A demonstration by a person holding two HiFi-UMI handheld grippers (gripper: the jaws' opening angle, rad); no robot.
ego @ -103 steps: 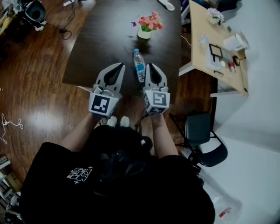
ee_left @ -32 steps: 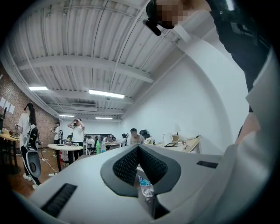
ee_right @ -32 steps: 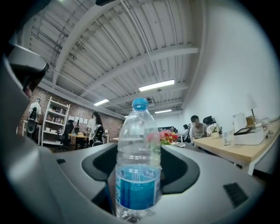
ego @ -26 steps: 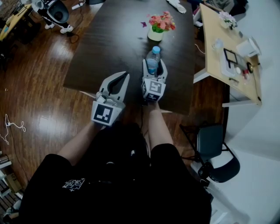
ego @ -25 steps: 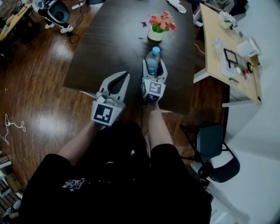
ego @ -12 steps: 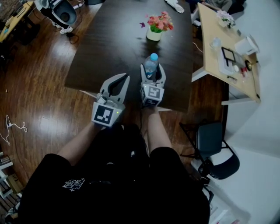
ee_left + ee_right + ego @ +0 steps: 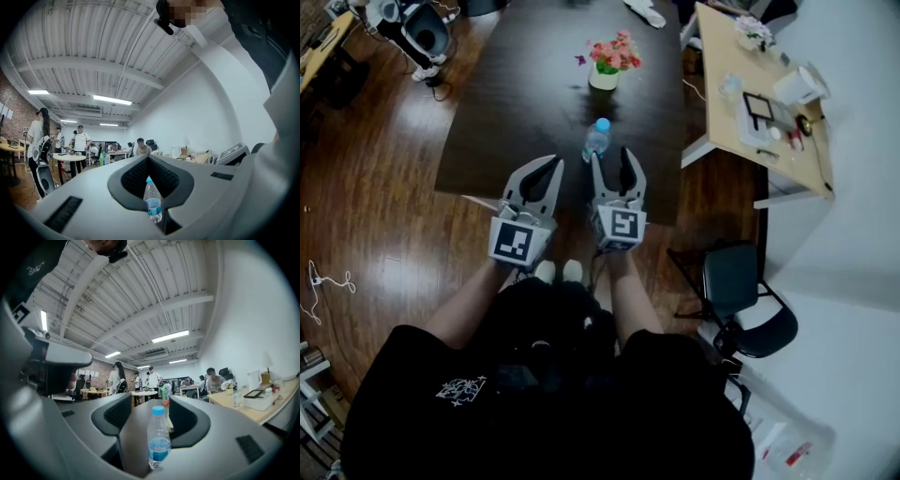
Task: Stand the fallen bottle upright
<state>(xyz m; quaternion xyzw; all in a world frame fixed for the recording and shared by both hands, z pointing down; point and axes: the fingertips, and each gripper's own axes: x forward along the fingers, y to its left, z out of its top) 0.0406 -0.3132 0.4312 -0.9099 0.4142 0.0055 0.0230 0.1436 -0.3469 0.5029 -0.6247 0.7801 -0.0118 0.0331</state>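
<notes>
Bottle point(image 7: 596, 139) stands upright on the dark table point(image 7: 516, 103), centre of the head view, just below the flower pot point(image 7: 605, 66), blue cap on top. Task looks done.

Right gripper point(image 7: 614, 161): jaws apart, have just been closing a bit, w/ nothing clamped. Bottle sits just past the tips, untouched.

Left gripper point(image 7: 551, 165), lower left of the bottle: tips together, empty.

Handling, as a judgement: small clear plastic bottle, approx a third full, so light. Thin walls prob. flex under a hard squeeze and the surface is smooth, so it can slip. Tall w/ a narrow base, so it tips easily if nudged. If it needs regripping, take it mid-body at the blue label point(image 7: 158, 446), gentle pressure, not at the cap.
</notes>
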